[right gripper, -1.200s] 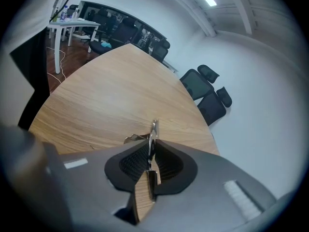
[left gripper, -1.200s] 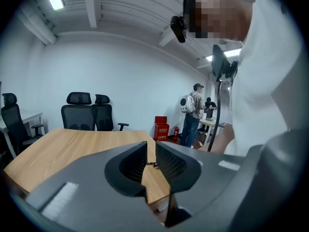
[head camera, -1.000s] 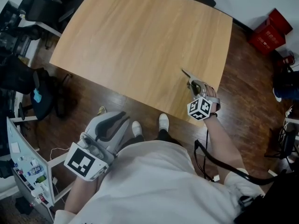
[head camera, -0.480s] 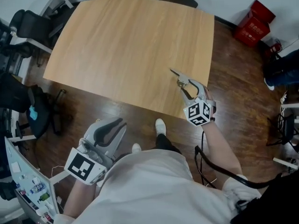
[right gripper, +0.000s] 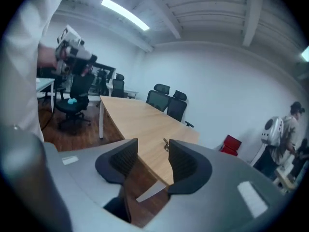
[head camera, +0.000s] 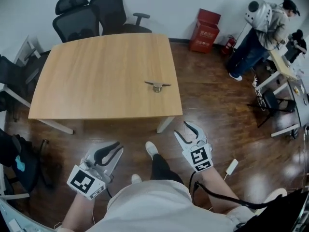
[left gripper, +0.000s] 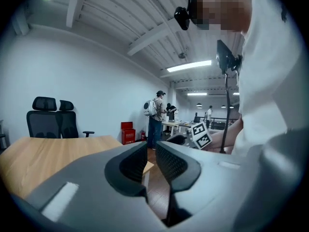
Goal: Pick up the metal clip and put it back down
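The metal clip (head camera: 157, 85) lies alone on the wooden table (head camera: 96, 76) near its right edge; in the right gripper view the clip (right gripper: 166, 144) shows far off between the jaws. My right gripper (head camera: 185, 131) (right gripper: 152, 151) hangs over the floor in front of the table, well clear of the clip, jaws wide open with nothing between them. My left gripper (head camera: 109, 151) (left gripper: 150, 151) hangs low at the left, also off the table. Its jaws stand almost together with only a thin slit, holding nothing.
Two black office chairs (head camera: 96, 8) stand behind the table. A red crate (head camera: 205, 30) sits by the back wall. A person with a backpack (head camera: 263, 18) stands at a desk far right. The wearer's shoes (head camera: 151, 149) are on the wood floor.
The right gripper opened, let go of the clip and drew back off the table over the floor. The clip stays on the table. The view has pulled back and upward.
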The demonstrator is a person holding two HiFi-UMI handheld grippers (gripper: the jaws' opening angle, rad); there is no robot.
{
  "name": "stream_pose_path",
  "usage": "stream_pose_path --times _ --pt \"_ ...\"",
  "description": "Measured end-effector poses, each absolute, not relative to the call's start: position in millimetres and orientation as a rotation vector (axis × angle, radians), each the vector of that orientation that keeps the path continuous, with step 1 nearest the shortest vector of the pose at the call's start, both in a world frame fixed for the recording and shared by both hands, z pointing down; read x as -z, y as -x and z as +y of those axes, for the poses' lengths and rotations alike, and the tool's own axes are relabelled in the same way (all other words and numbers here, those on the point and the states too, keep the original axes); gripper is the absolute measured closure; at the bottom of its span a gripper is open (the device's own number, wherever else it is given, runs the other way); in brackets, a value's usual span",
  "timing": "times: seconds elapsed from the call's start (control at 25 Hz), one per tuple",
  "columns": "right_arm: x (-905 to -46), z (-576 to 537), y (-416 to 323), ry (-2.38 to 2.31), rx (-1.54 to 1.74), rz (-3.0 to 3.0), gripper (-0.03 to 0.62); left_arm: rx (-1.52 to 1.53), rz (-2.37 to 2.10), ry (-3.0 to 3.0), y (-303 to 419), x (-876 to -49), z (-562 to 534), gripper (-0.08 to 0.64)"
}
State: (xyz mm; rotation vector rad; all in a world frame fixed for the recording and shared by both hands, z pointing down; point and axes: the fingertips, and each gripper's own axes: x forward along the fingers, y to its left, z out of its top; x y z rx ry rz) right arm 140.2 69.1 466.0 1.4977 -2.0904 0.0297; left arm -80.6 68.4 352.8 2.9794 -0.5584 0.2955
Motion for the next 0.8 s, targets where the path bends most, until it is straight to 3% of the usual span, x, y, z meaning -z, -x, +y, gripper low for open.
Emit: stream_pose_path --times 0.48,0.8 --pt "-367 237 -123 -1.571 -0.005 -2.204 0.391 -0.220 -0.486 -3.019 68 -345 169 0.506" --pt "-345 341 -138 -1.525 0.062 -2.311 0.394 -0.193 -0.560 -3.012 31 -342 262 0.506"
